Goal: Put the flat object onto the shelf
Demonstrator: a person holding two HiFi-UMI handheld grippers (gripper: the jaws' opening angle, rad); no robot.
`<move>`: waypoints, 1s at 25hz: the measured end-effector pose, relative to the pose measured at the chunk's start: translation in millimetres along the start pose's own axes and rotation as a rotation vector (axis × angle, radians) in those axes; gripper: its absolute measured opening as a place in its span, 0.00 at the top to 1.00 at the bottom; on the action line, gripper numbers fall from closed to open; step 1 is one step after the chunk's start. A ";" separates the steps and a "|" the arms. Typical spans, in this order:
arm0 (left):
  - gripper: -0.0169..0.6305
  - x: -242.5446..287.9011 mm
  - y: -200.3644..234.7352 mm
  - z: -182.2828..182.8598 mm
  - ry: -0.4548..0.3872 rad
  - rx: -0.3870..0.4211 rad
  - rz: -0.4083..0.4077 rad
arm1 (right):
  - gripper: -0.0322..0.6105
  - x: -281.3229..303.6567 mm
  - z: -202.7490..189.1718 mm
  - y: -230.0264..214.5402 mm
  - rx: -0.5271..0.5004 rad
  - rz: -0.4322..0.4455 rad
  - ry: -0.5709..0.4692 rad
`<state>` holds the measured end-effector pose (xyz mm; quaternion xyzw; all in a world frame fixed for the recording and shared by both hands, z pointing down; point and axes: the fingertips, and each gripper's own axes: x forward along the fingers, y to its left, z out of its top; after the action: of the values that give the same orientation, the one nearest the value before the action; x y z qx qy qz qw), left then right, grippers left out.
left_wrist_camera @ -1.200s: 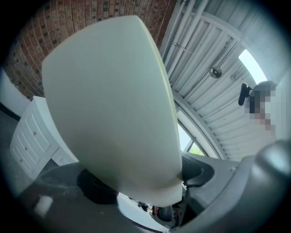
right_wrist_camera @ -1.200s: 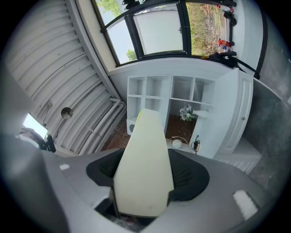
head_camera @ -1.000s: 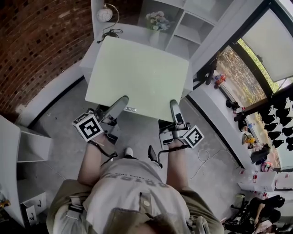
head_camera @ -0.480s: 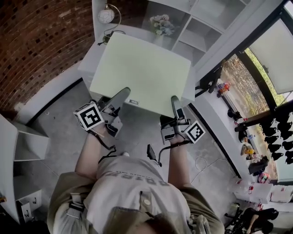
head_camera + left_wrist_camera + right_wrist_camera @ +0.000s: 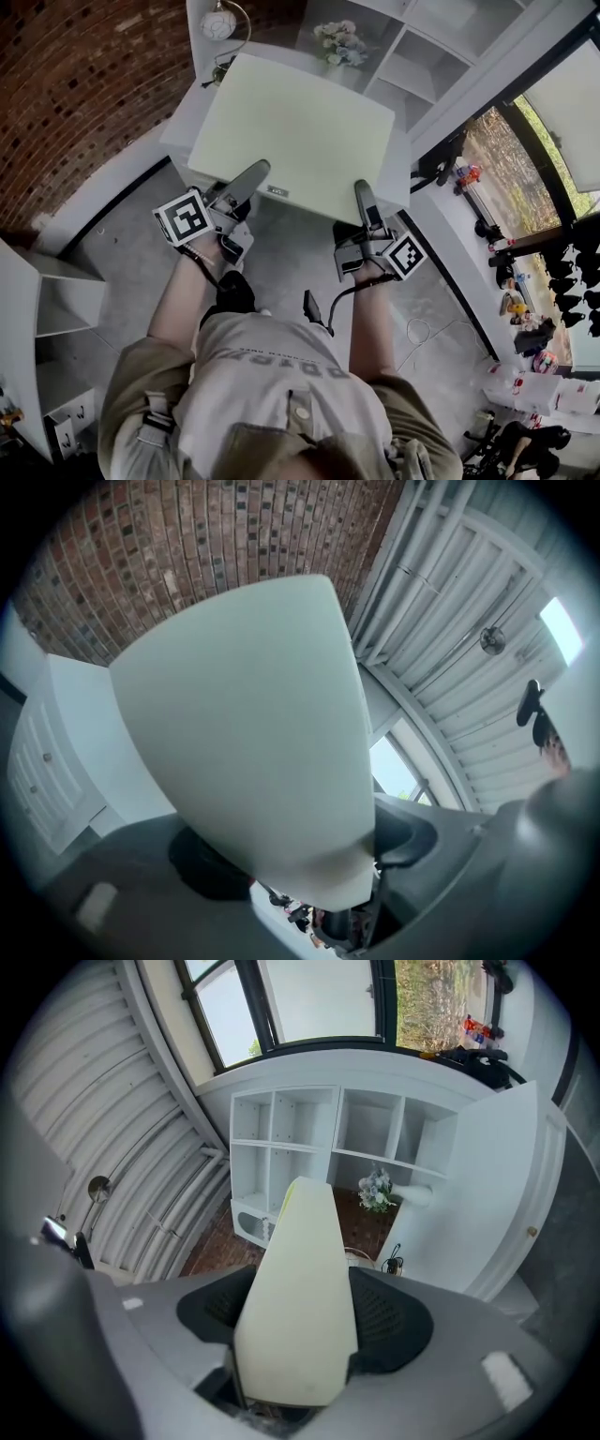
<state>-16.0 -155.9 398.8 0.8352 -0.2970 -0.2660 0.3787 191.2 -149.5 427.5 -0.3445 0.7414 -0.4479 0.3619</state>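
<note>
Grey concrete floor [image 5: 122, 244] is seen across the lower part of the head view, with a red brick wall [image 5: 75, 94] at 10 o'clock and large windows at 3 o'clock. A white open-compartment shelf unit [image 5: 422, 47] stands at 12 to 1 o'clock. A small bunch of pale flowers [image 5: 342, 42] is set on its lower ledge. A round white object on a curved metal stand [image 5: 217, 23] sits at 11 o'clock.

The pale green flat rectangular board [image 5: 300, 131] is held out in front of the person, broad face up, at 12 o'clock. Its far edge lies just short of the flowers, over the unit's low ledge. Whether it touches that ledge cannot be told.

The near edge is gripped at two spots. The left gripper [image 5: 251, 173] is placed at the board's 7 o'clock corner. Its jaws are closing, and in the left gripper view the board's edge is pressed between both dark pads. The right gripper [image 5: 363, 192] is placed at the 5 o'clock corner. In the right gripper view the board is pinched edge-on between its pads, pointing toward the shelf compartments.
</note>
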 end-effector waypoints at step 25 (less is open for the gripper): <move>0.41 123.2 100.7 116.2 0.188 -0.099 -0.133 | 0.46 148.3 47.3 -22.2 -0.100 -0.053 -0.179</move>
<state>-39.5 -351.1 384.9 0.8545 -0.1906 -0.2255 0.4274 161.1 -301.0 398.0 -0.4203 0.7183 -0.3870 0.3970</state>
